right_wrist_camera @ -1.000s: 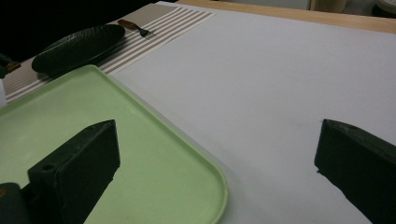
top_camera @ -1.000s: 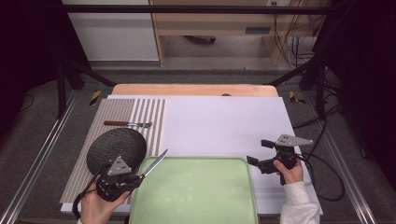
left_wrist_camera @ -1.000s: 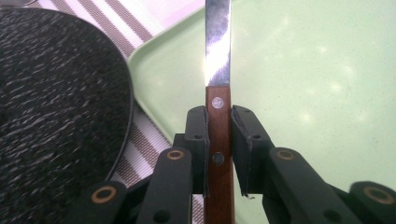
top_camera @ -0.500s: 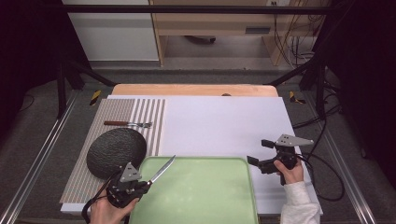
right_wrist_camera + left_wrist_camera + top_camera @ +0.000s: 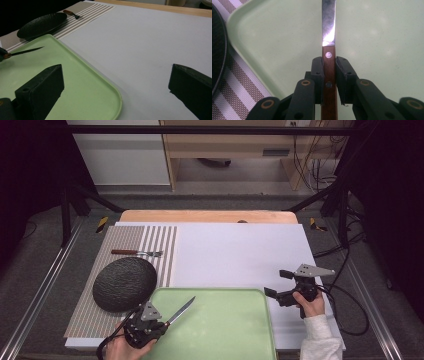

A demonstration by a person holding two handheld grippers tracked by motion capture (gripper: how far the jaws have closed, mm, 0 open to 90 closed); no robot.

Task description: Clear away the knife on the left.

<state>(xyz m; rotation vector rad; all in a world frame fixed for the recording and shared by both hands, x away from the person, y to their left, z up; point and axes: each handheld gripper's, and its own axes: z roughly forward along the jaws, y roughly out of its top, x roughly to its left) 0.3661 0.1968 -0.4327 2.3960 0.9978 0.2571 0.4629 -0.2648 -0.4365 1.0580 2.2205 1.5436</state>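
A knife with a brown wooden handle and a steel blade is clamped in my left gripper, whose jaws are shut on the handle. Its blade reaches out over the left part of the pale green tray near the front edge; whether it touches the tray I cannot tell. In the right gripper view the knife shows at far left above the tray. My right gripper stands open and holds nothing, over the white mat just right of the tray's far right corner.
A dark round plate lies on the striped placemat left of the tray, close behind my left gripper. A fork with a brown handle lies farther back on the placemat. The white mat spreads behind the tray. A cable loops beside my right hand.
My left gripper has carried the knife to the right and lower, from beside the dark plate to over the tray's left part. The right gripper has stayed put.
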